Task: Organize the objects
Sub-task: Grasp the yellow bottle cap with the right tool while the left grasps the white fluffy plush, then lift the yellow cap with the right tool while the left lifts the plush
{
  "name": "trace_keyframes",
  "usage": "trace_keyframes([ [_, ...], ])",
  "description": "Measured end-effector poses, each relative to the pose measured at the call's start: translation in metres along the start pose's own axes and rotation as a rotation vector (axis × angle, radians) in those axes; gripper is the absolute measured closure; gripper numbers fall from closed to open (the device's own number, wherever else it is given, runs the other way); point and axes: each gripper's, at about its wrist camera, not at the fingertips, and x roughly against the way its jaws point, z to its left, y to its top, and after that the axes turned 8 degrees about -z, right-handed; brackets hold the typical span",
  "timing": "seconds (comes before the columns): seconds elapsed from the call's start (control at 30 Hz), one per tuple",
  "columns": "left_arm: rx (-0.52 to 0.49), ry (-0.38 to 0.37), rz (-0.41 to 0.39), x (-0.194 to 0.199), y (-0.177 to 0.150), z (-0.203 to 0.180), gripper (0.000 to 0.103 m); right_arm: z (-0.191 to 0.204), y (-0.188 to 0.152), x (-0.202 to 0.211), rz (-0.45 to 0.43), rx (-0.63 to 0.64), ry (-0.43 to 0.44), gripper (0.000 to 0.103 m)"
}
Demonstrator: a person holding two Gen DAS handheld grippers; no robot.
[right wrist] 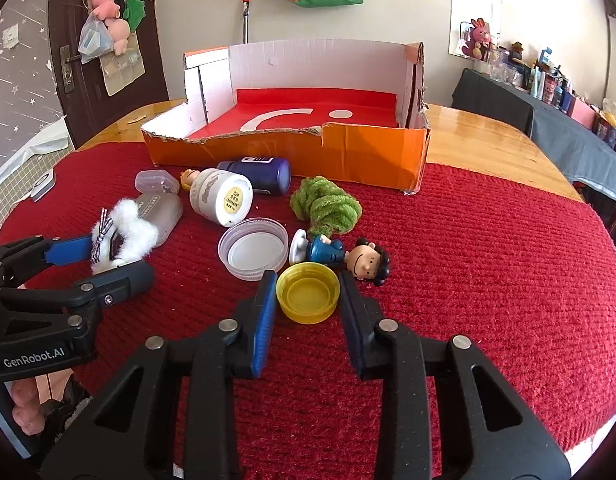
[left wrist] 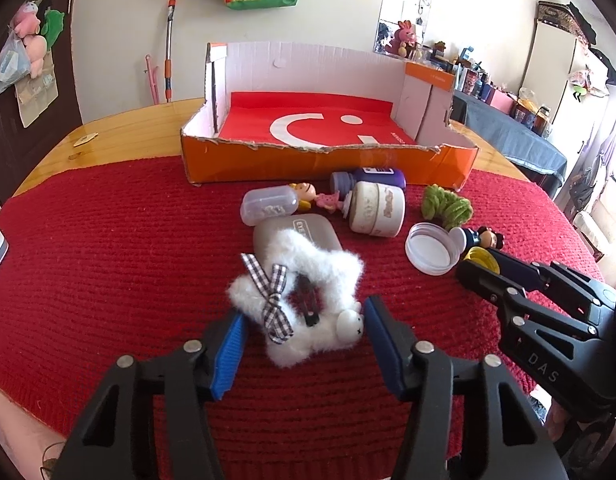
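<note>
Cap, yellow, sits at 6 o'clock of the box; my right gripper is clamped on its rim for lifting. Left gripper straddles the fluffy clip, contact unclear.

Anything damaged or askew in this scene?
Yes. The orange cardboard box has a ragged, torn front edge. The white jar and purple bottle lie on their sides, and the figurine has toppled onto the red cloth.
</note>
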Motion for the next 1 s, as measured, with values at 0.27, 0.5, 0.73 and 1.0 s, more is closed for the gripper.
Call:
trace_keyframes([
  [0.27,0.031,-0.027,-0.008,0.007,-0.001,0.008,0.062,0.004,0.002,0.008,-0.018,-0.005,0.012,0.074],
  [0.5,0.023,-0.03,-0.037,0.018,0.001,0.006,0.063,0.01,0.005,0.017,-0.038,-0.001,0.025,0.074],
  [0.73,0.025,-0.037,-0.052,0.023,0.005,0.006,0.063,0.015,0.011,0.024,-0.057,0.006,0.039,0.074],
  [1.0,0.023,-0.044,-0.049,0.022,0.007,0.005,0.063,0.017,0.01,0.018,-0.041,0.001,0.05,0.074],
])
